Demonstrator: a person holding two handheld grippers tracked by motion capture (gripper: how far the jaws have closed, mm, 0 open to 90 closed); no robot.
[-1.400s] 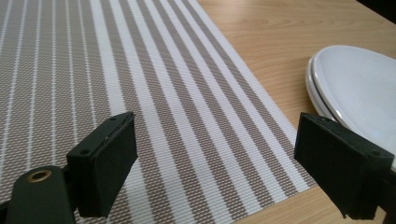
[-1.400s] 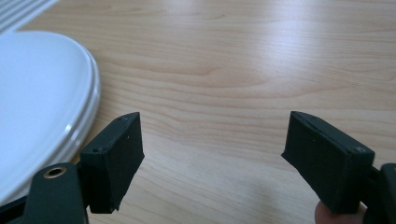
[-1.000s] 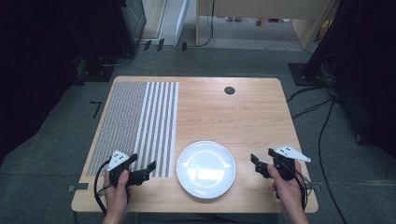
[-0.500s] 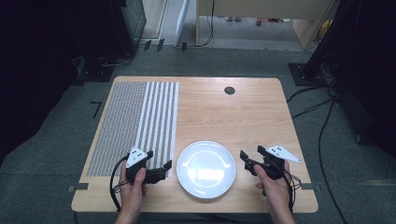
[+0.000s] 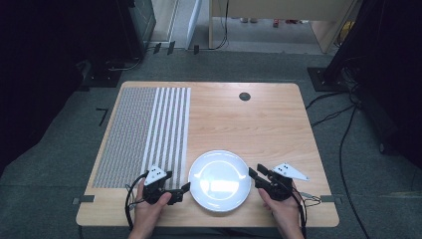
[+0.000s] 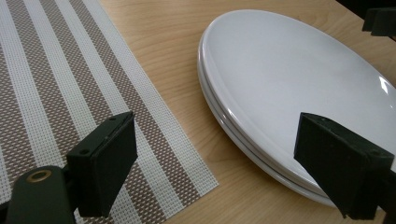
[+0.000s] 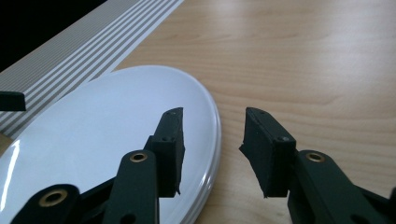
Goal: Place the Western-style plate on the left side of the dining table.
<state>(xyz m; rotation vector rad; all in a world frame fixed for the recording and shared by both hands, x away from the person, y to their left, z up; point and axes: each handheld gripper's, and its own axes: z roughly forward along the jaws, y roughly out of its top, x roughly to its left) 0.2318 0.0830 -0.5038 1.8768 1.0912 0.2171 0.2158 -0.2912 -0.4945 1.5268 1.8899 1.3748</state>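
A plate (image 5: 219, 180) sits on the table (image 5: 278, 124) near its front edge, just right of the placemat (image 5: 144, 132), which covers the table's left part. The left gripper (image 5: 179, 191) lies at the plate's left rim, over the mat's near corner, and the right gripper (image 5: 255, 173) at its right rim (a small round hole (image 5: 244, 96) sits far back).
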